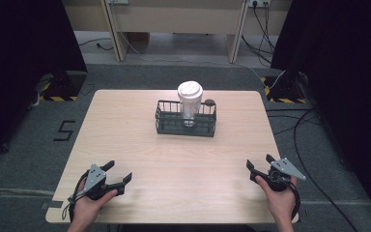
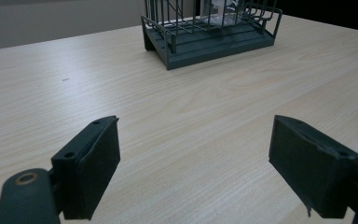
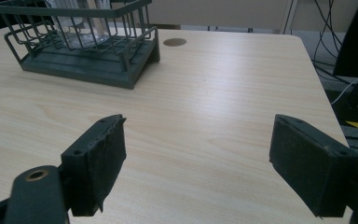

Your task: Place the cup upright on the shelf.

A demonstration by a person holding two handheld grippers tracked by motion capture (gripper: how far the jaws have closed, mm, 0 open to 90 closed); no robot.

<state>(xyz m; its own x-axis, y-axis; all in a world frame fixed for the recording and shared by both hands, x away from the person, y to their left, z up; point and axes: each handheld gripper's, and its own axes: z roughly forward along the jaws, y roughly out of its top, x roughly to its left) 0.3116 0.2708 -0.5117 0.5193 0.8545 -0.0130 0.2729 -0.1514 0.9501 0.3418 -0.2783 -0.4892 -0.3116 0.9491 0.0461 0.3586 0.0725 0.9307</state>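
progress: looks like nothing's begun yet, judging by how things lie. the cup, white paper w/ a white lid, stands upright inside the wire basket at the far-middle of the table, roughly centre of the basket, a bit toward its back. both grippers sit at the near edge, well apart from the basket and from each other, so whatever's to be done w/ the cup (lifting it out, prob) is all still ahead: reach, grasp, lift, place. left gripper is at the near-left corner, held in a hand, jaws spread wide, nothing btwn them; in the left gripper view the pads hang over bare wood and the basket is far ahead, slightly right of centre. can't tell if the jaws touch the tabletop or hover just above it. right gripper is at the near-right, also in a hand, jaws likewise wide apart and empty; in the right gripper view the basket sits off to the upper left w/ the cup's lower part seen thru the wires, and a small dark round spot lies on the table just beyond the basket's corner. neither claw holds or touches the cup or basket
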